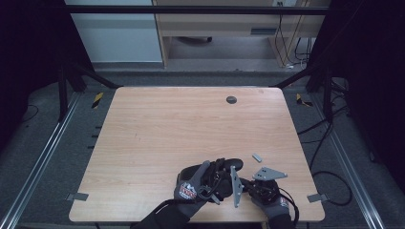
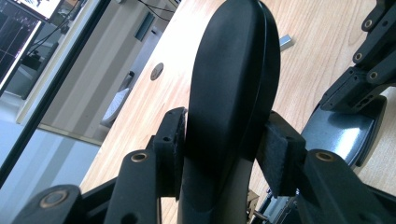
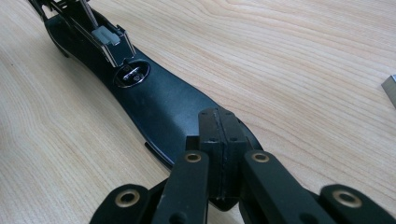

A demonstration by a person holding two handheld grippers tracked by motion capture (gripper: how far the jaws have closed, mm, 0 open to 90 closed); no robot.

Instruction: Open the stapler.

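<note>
Stapler (image 2: 233,79) arm clamped in left tool (image 2: 224,154); base end hidden under right tool (image 3: 219,154).

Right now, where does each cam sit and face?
High view: above the person's side, facing forward-down on the table; both gloved hands show.
Left gripper view: rides left claw, looks along jaws clamped on stapler lid.
Right gripper view: rides right claw, looks along shut jaws over stapler base.
All share the grey strip.
</note>
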